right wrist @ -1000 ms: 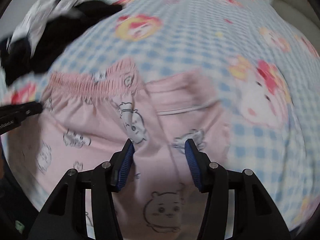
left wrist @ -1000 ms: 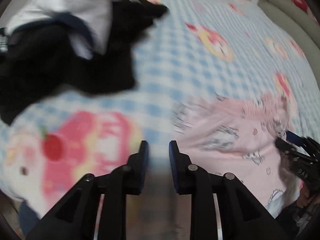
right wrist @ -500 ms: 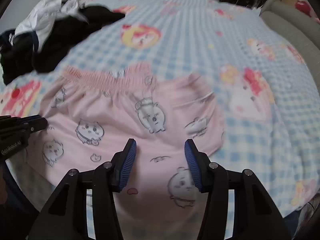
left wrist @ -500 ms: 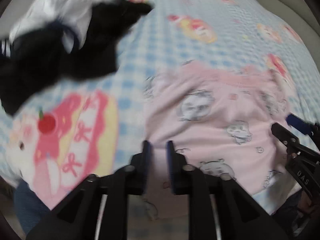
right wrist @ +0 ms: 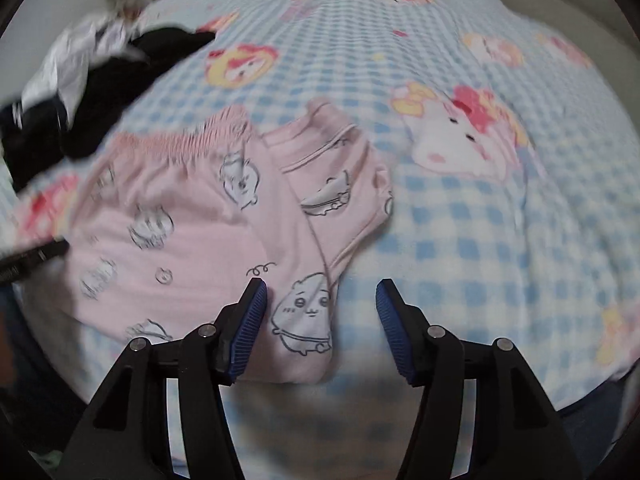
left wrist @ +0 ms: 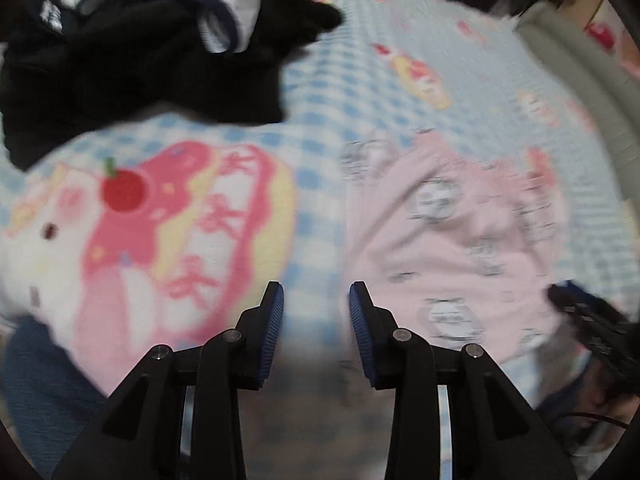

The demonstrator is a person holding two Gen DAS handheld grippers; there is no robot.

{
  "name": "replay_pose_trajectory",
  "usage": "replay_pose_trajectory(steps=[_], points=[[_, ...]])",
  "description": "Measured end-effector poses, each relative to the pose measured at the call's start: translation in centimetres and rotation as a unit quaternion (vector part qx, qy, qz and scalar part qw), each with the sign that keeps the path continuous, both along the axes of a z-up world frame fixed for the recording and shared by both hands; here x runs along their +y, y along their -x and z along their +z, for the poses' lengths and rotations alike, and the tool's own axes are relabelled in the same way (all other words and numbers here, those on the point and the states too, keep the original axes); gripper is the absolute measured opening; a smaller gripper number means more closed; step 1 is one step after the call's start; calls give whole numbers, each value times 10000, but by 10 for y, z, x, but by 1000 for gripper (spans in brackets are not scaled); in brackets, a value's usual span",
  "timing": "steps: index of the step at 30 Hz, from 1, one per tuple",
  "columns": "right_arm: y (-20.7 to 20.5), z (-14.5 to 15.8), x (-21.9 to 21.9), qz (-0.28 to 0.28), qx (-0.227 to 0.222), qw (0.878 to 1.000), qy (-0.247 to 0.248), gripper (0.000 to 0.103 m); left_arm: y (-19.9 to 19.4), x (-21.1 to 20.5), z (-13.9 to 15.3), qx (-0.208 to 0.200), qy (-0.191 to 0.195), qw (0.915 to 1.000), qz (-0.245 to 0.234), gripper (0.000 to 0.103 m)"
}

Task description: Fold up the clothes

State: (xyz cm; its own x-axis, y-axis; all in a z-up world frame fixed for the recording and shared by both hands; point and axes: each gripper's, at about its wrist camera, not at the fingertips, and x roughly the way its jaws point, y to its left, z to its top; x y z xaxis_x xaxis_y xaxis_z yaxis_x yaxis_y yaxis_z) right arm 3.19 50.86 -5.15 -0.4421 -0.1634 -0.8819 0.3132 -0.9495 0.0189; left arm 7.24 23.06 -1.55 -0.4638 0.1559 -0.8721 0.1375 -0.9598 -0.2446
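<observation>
Pink pyjama bottoms (right wrist: 224, 216) folded on checked bedspread (right wrist: 460, 240) (cartoon prints), left tongs (left wrist: 316, 304) and right tongs (right wrist: 320, 300) parted, empty

Both wrist cameras look forward and down from close above the blue-checked cartoon-print bedspread (left wrist: 320, 128). The left view faces its left side, the right view its middle; both share the pink printed pyjama trousers (right wrist: 192, 216) and the far-left dark clothes pile (left wrist: 132, 64).
</observation>
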Motion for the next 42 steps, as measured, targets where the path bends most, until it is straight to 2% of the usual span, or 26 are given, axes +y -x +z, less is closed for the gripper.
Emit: replay_pose_trajectory(steps=[1, 3, 5, 8, 9, 11, 12, 16, 19, 21, 22, 24, 26, 27, 32, 36, 38, 42], points=[[2, 1, -3, 42, -19, 10000, 7, 59, -3, -1, 2, 73, -175, 9998, -43, 36], [-2, 0, -22, 419, 53, 9991, -89, 59, -9, 28, -1, 239, -205, 9982, -502, 38], [-8, -3, -44, 824, 51, 9964, -209, 59, -13, 28, -5, 112, -47, 9988, -473, 38], [-18, -14, -41, 788, -23, 9943, -725, 60, -19, 27, -10, -86, 195, 9989, -414, 36], [-21, -18, -40, 772, -47, 9930, -898, 65, -21, 26, -11, -152, 276, 9987, -395, 36], [-22, -16, -16, 478, -22, 9945, -929, 72, -25, 26, -15, -283, 438, 9980, -356, 36], [-23, -15, -7, 387, -45, 9951, -906, 72, -27, 26, -17, -349, 519, 9975, -336, 36], [-33, 2, 16, 169, 32, 9995, -278, 69, -37, 25, -17, -282, -72, 9982, -526, 37], [-38, 3, 10, 391, 81, 9991, -150, 69, -44, 24, -17, -228, -522, 9961, -669, 37], [-32, -10, 10, 335, -18, 9986, -408, 68, -36, 22, -35, -519, -288, 9963, -614, 34], [-28, -16, 13, 260, -80, 9982, -533, 68, -40, 22, -34, -533, -269, 9965, -581, 34], [-24, -16, 26, 71, -168, 9992, -347, 68, -46, 22, -30, -584, -190, 9968, -504, 34], [-21, -12, 36, -286, 67, 9970, -717, 63, -51, 23, -28, -618, -4, 9972, -430, 33], [-20, -10, 41, -387, 177, 9956, -838, 62, -52, 23, -27, -575, -35, 9974, -425, 33], [-22, -2, 59, -369, -51, 9993, 23, 62, -40, 19, -27, -394, -254, 9983, -346, 33], [-31, 2, 43, 8, -116, 9987, 502, 62, -28, 14, -27, -258, -439, 9983, -271, 36], [-32, -9, 35, 44, -240, 9990, 364, 61, -21, 12, -27, -190, -531, 9981, -234, 36], [-26, -24, 34, -153, -318, 9987, -362, 57, -8, 7, -28, -54, -715, 9973, -159, 36]])
